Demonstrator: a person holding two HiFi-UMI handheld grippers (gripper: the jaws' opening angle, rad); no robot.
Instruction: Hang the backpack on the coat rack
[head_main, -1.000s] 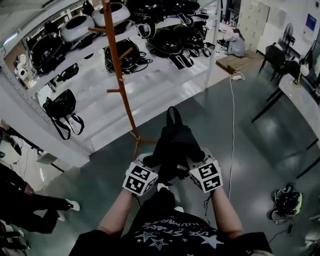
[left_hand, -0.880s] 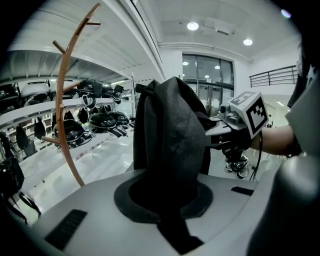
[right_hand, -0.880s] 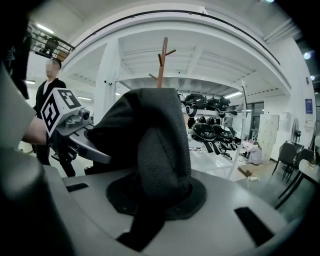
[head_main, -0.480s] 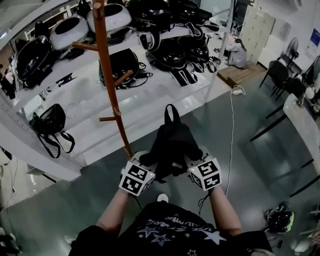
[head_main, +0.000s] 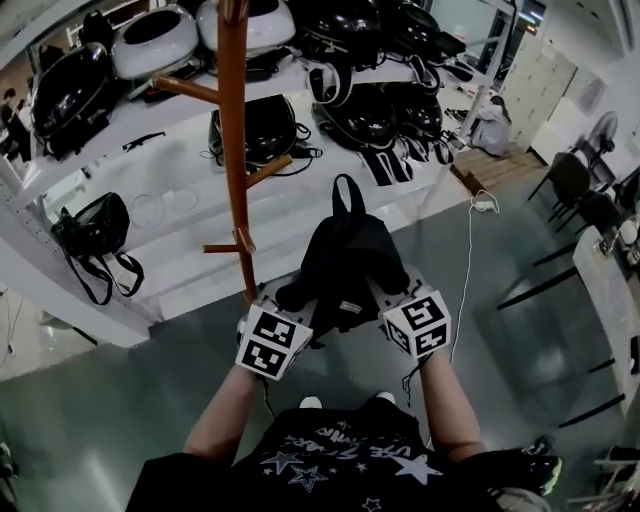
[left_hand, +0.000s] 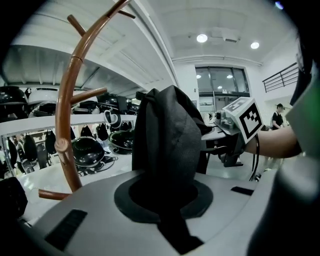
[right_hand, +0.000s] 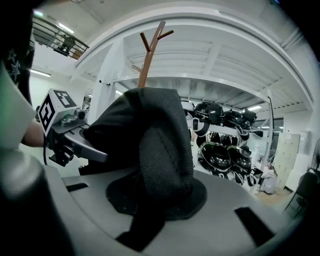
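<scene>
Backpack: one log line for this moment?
left gripper: shut on backpack | right gripper: shut on backpack | coat rack: backpack not hung

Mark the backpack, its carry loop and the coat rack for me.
backpack (head_main: 345, 255): head view, middle of the black body.
carry loop (head_main: 346, 178): head view, top of the loop.
coat rack (head_main: 232, 120): head view, on the brown pole.

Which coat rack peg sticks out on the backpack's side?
The middle peg, angling up to the right toward the backpack; the upper peg and lower peg stick out left.
</scene>
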